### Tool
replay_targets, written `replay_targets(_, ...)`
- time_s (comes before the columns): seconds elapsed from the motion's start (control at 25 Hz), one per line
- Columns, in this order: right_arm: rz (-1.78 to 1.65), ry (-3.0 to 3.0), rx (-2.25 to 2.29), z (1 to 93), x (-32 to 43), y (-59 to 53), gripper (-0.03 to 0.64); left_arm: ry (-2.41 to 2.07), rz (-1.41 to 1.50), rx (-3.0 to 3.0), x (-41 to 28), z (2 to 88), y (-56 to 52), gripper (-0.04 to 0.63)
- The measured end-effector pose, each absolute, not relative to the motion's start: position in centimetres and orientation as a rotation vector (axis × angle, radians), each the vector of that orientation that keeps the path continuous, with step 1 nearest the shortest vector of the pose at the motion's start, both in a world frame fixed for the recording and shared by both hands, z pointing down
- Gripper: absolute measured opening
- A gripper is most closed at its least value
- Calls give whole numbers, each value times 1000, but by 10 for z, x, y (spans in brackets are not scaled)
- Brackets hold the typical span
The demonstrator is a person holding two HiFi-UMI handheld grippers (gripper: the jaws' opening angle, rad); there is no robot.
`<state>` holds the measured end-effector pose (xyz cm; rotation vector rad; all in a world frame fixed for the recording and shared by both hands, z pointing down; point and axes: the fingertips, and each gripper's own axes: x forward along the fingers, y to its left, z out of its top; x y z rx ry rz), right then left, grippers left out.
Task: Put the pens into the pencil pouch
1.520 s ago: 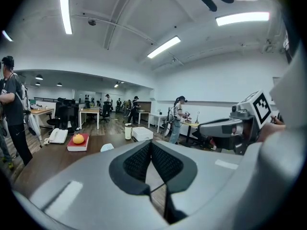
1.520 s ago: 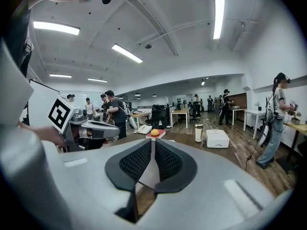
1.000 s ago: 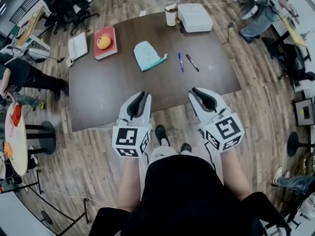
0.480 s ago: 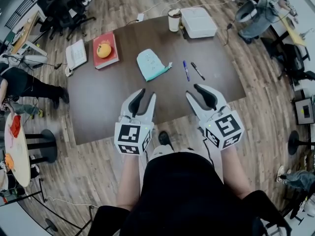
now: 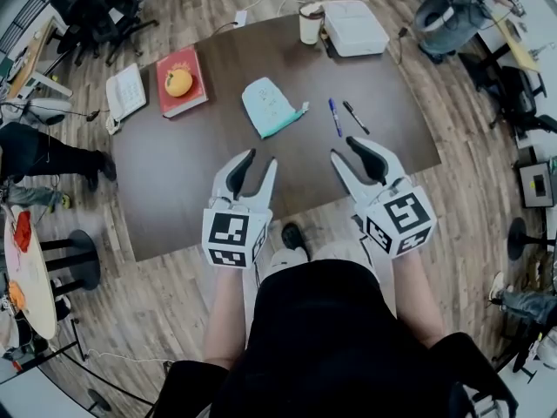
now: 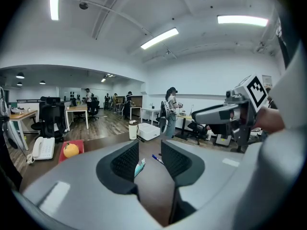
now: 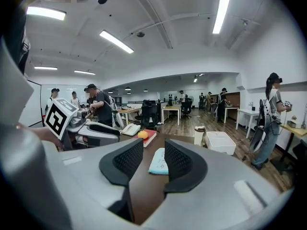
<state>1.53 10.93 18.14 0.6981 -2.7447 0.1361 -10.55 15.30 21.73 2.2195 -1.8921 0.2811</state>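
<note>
Now left claw (image 5: 261, 158), right claw (image 5: 343, 148) opened, empty

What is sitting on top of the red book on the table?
A single round orange fruit rests on the red book, near its middle. The patch of cover under the fruit is hidden, and any print on the cover is too small to read.

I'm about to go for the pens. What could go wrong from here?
The blue pen and the black pen lie close together; the right gripper, its jaws just opened with nothing between them, could roll one while taking the other.
The pouch lies flat and loose on the table; unless the left gripper, jaws likewise just opened and empty, steadies it, a pen may push it away.
</note>
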Motion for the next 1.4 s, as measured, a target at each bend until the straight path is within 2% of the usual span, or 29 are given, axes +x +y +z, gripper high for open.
replay_targets(0.44, 199, -2681, 709, 207, 29, 100, 120, -1832, 367, 2191, -101, 251, 140, 135)
replay_targets(1.28, 237, -2534, 525, 292, 36, 4, 120, -1890, 532, 1985, -115, 326, 80, 146)
replay_targets(1.4, 211, -2514, 491, 308, 35, -14, 120, -1914, 545, 1965, -117, 336, 70, 167)
